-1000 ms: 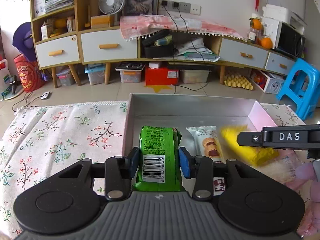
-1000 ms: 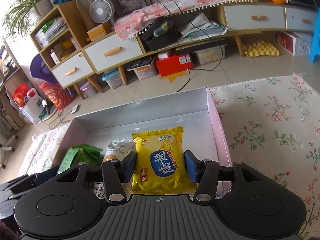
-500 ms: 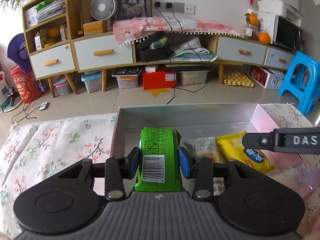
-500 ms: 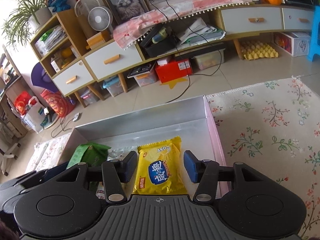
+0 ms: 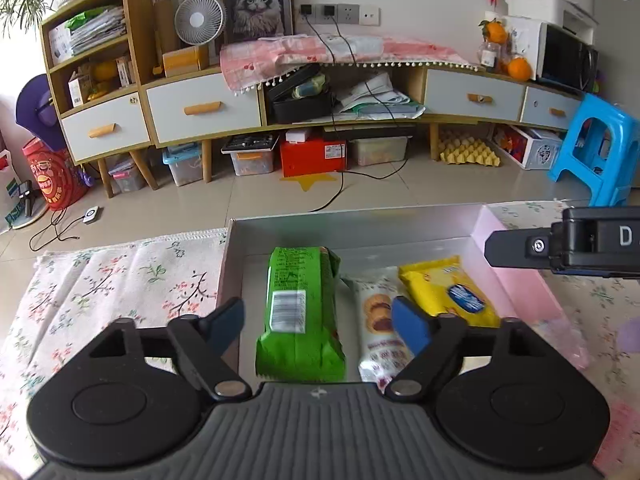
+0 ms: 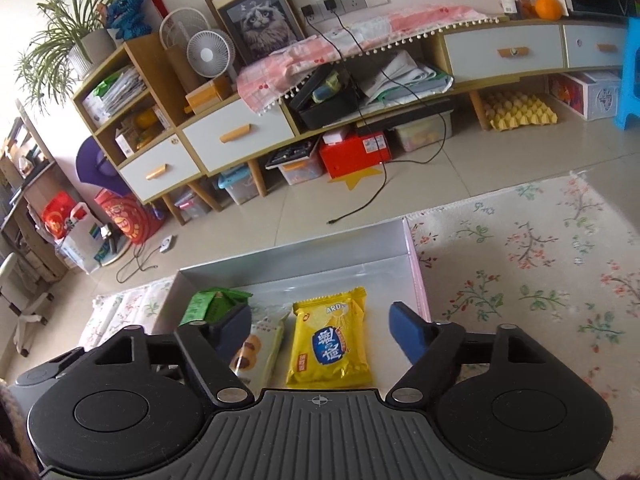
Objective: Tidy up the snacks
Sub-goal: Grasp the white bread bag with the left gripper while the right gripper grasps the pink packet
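Observation:
A green snack pack (image 5: 301,312) lies in the silver box (image 5: 360,224), at its left. A white cookie pack (image 5: 380,328) lies beside it and a yellow pack (image 5: 448,292) at the right. My left gripper (image 5: 318,326) is open, its jaws wide apart either side of the green pack without touching it. In the right wrist view the yellow pack (image 6: 330,342) lies flat in the box (image 6: 304,256), with the cookie pack (image 6: 256,350) and green pack (image 6: 214,304) to its left. My right gripper (image 6: 322,330) is open above the yellow pack.
The box stands on a floral cloth (image 5: 100,280) that also spreads to the right (image 6: 528,264). The box has a pink right wall (image 5: 516,280). The right gripper's body (image 5: 568,246) juts in from the right. Beyond are tiled floor and cabinets.
Both grippers opened and let go: the green pack and the yellow pack now lie free in the box. Both grippers have drawn back and up a little.

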The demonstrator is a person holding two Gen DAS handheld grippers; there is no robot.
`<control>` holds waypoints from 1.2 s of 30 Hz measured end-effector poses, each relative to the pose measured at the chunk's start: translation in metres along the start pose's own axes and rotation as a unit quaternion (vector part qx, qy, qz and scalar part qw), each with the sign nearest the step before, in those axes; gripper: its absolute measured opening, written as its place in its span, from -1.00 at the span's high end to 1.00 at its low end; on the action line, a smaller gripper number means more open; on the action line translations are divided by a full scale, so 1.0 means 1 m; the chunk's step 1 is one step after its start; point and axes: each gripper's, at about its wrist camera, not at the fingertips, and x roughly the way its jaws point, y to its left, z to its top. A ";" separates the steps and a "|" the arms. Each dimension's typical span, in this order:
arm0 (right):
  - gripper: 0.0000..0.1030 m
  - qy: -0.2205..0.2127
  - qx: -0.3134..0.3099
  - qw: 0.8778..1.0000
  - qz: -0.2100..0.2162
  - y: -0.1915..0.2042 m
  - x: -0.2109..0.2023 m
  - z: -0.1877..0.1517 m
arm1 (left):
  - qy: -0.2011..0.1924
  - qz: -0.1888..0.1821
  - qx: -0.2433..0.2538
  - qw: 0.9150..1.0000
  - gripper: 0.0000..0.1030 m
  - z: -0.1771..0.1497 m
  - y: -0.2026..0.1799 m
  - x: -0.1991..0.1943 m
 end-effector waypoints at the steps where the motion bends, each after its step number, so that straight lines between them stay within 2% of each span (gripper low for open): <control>1: -0.59 0.001 -0.003 1.000 -0.003 0.002 -0.006 0.000 | 0.001 0.000 -0.002 1.000 -0.63 0.000 0.000 -0.004; 7: -0.70 0.008 -0.027 1.000 -0.014 0.014 -0.041 -0.006 | 0.013 0.005 -0.013 1.000 -0.90 -0.003 -0.003 -0.033; 11: -0.79 0.011 -0.037 0.999 -0.012 0.022 -0.065 -0.012 | 0.022 0.011 -0.026 0.999 -0.99 -0.007 -0.002 -0.051; 24: -0.88 0.043 -0.043 0.998 -0.016 0.035 -0.113 -0.051 | 0.080 0.034 -0.086 0.993 -0.99 -0.039 0.016 -0.085; 31: -0.89 0.038 -0.053 0.998 -0.018 0.034 -0.118 -0.069 | 0.092 0.034 -0.122 0.988 -0.99 -0.063 0.030 -0.087; 36: -0.89 0.058 -0.045 0.997 -0.023 0.026 -0.114 -0.075 | 0.102 0.024 -0.132 0.986 -0.99 -0.073 0.039 -0.090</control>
